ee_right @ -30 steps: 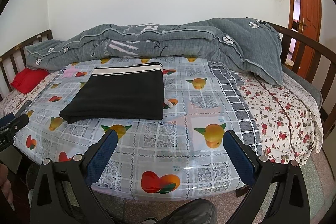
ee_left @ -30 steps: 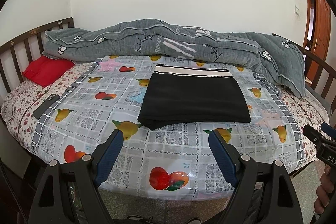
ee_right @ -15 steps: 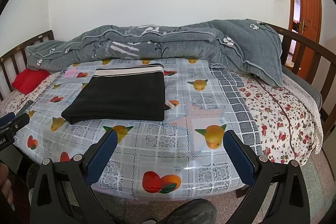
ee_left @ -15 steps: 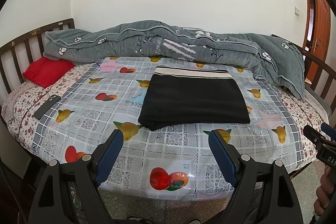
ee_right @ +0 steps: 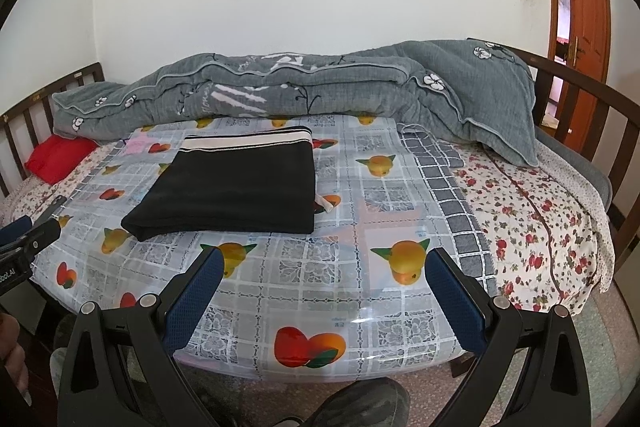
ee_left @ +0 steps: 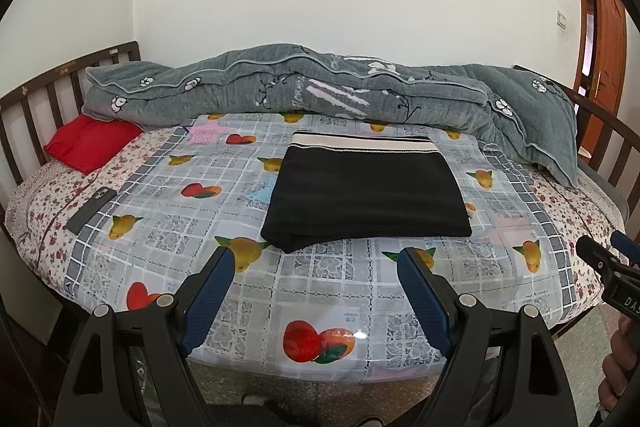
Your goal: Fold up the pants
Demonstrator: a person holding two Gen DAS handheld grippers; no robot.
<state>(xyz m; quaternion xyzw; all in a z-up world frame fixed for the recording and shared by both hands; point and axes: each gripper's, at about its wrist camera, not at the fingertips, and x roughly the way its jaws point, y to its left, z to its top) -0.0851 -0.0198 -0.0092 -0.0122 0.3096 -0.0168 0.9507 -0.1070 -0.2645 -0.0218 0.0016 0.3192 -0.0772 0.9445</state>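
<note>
Over the near edge of the bed (ee_left: 120,267), I am holding my left tongs (ee_left: 316,267) and right tongs (ee_right: 324,267) spread wide, gripping nothing; folded pants (ee_left: 368,199) are lying mid-bed beyond both.

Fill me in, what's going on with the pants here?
The black pants already lie folded into a neat rectangle on the fruit-print cover of the bed, striped waistband toward the grey quilt. A person holds both grippers back at the near edge of the bed. The left gripper and right gripper are open, holding nothing and touching nothing.
</note>
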